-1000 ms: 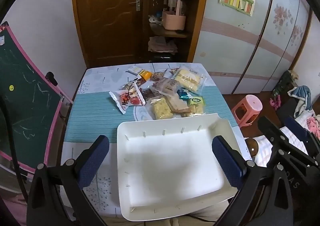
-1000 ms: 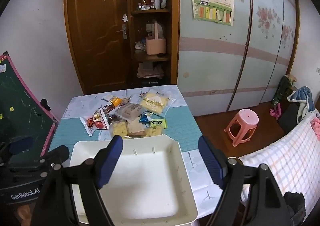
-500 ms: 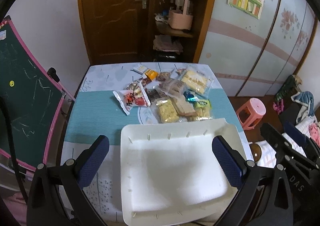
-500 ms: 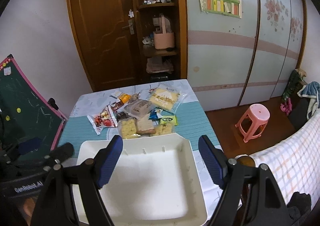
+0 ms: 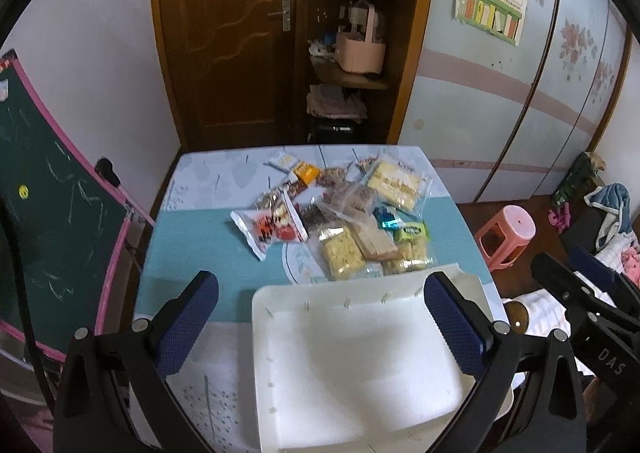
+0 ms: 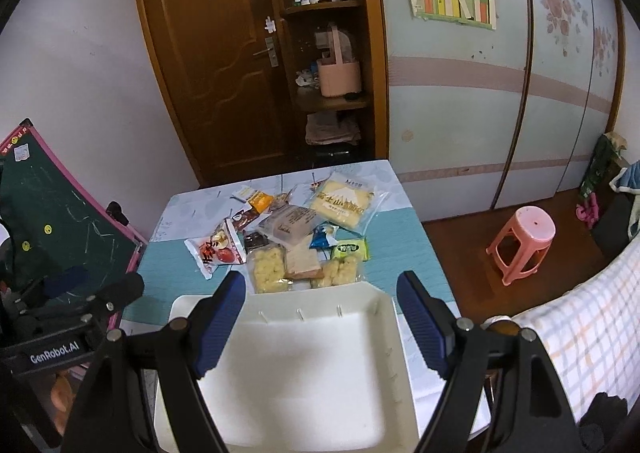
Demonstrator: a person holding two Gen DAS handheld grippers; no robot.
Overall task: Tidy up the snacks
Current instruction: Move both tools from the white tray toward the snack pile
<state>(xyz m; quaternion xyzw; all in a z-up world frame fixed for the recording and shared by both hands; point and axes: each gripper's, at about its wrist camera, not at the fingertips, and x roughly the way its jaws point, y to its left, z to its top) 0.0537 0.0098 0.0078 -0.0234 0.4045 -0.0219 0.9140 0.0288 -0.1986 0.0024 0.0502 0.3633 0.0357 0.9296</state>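
- My left tongs (image 5: 320,313): dimpled blue pads, spread wide, holding nothing.
- My right tongs (image 6: 322,309): likewise.
- Tray (image 6: 304,385): smooth white, rectangular, beneath both.
- Snacks (image 6: 296,237): crinkly packets heaped mid-table, beyond tray.

A white rectangular tray (image 5: 352,369) sat empty at the near edge of the table (image 5: 192,237), tilted a bit off square. Just past its far rim lay a loose heap of snack packets (image 5: 344,213), overlapping each other around the table's middle. A red-and-white pack (image 6: 214,251) was at the left of the heap, a big clear bag of yellow crackers (image 6: 344,203) toward the far right, a small orange sachet (image 6: 259,200) near the far edge, and a green packet (image 6: 351,249) plus clear bags of puffed bits (image 6: 268,271) closest to the tray.
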